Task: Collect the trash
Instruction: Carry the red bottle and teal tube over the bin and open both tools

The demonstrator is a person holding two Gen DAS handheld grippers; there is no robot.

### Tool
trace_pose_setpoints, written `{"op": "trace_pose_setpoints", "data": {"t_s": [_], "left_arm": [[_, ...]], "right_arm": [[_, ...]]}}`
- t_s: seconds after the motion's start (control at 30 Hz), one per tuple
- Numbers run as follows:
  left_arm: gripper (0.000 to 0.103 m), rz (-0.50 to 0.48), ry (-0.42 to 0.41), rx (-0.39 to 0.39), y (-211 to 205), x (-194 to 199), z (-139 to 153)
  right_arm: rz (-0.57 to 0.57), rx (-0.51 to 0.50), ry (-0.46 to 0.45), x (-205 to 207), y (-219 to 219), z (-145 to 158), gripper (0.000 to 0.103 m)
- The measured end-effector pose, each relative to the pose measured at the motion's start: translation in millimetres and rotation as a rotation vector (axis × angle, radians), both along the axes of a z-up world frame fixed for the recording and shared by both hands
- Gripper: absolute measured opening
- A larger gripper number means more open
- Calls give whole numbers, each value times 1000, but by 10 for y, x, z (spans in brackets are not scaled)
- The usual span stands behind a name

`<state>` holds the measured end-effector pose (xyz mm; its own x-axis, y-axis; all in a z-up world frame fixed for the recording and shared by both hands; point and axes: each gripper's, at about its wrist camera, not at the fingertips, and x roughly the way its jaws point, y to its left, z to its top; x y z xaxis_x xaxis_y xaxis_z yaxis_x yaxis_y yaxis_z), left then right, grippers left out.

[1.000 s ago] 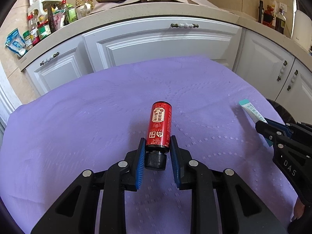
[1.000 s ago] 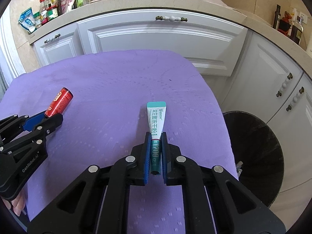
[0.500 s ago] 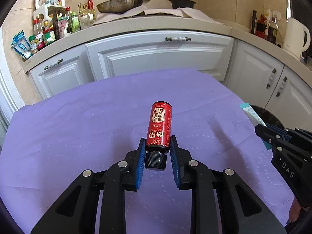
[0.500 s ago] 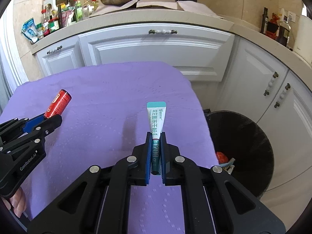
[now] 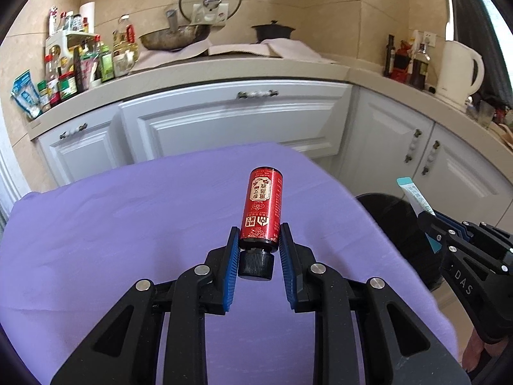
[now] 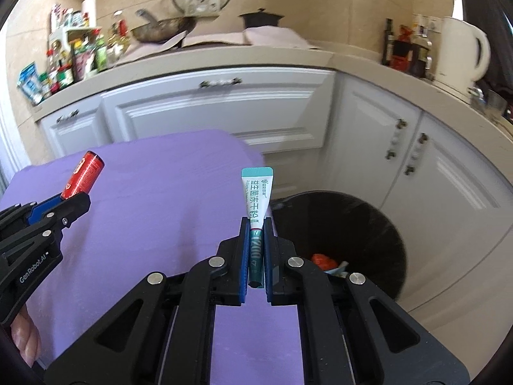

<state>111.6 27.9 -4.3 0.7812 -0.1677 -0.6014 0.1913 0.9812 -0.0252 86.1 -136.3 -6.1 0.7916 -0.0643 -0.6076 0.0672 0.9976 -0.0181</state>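
with my left tool (image 5: 259, 250) clamped on the red bottle (image 5: 262, 207) above the purple table (image 5: 128, 224) and my right tool (image 6: 256, 240) pinched shut on the teal sachet (image 6: 256, 197), i should carry each fully over the black bin (image 6: 368, 224) before releasing.

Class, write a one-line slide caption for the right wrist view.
Right gripper clamps a flat teal-and-white sachet beside the purple-clothed table, near a black-lined round bin.
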Motion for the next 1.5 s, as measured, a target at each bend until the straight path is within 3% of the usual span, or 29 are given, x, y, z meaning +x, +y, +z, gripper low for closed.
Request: {"op": "trace_pose_setpoints", "data": {"t_s": [0.43,0.73,1.37,1.5], "left_arm": [[25,-126,-62,-33,-745,-40,90],[25,-171,-60,-12,-1192,5,25],[25,-187,-29,63,-1745,437,-299],[26,-192,-15,72,-1806,520,-380]], "right_arm": [[-146,-7,-61,-138,-705,76,8],[-204,4,-65,-163,-1089,13,8],[-237,48,-35,213,-1440,-342,8],[-243,58,-33,298,-1503,-429,16]]}}
